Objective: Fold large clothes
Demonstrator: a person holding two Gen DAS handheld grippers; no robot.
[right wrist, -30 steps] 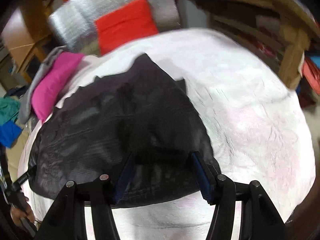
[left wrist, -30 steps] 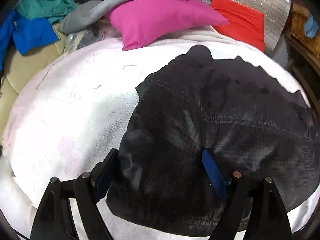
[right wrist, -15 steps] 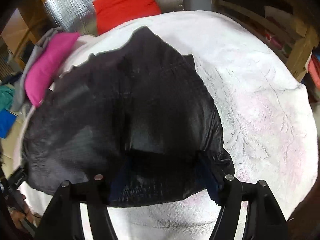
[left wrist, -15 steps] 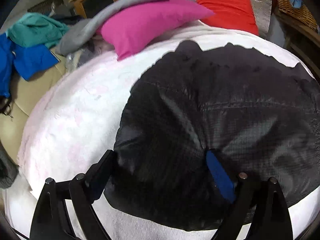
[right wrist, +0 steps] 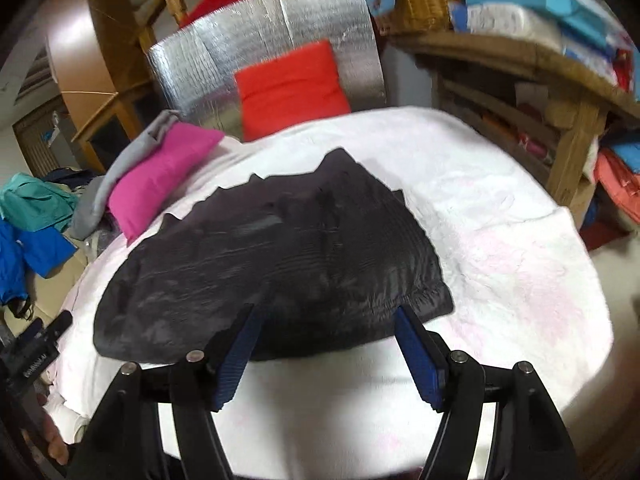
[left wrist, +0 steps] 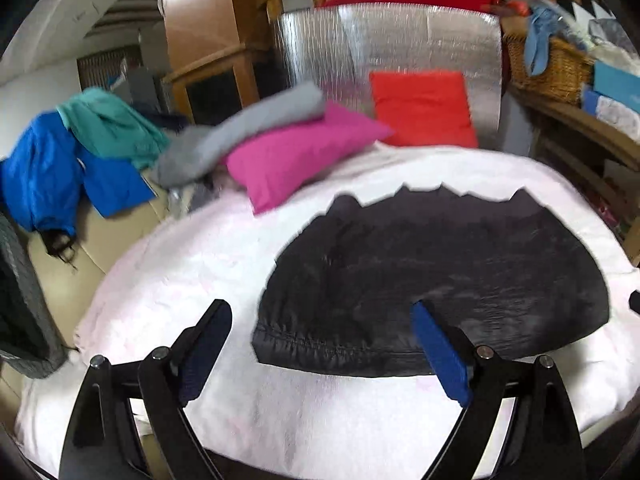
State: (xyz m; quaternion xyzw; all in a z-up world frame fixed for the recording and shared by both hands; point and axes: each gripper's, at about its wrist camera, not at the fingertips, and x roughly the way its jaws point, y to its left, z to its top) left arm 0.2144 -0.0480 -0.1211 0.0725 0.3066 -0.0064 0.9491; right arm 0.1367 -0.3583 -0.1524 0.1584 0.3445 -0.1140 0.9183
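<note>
Black quilted nylon garment (left wrist: 436,280) flat on white fluffy blanket (left wrist: 192,264), apparently folded; left gripper (left wrist: 320,344) and right gripper (right wrist: 326,350) both spread wide, empty.

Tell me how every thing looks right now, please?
Left gripper: open, holding nothing.
Right gripper: open, holding nothing.
Black shiny jacket: folded, lying flat on the white fuzzy blanket.
Pink pillow: under a grey garment.
</note>
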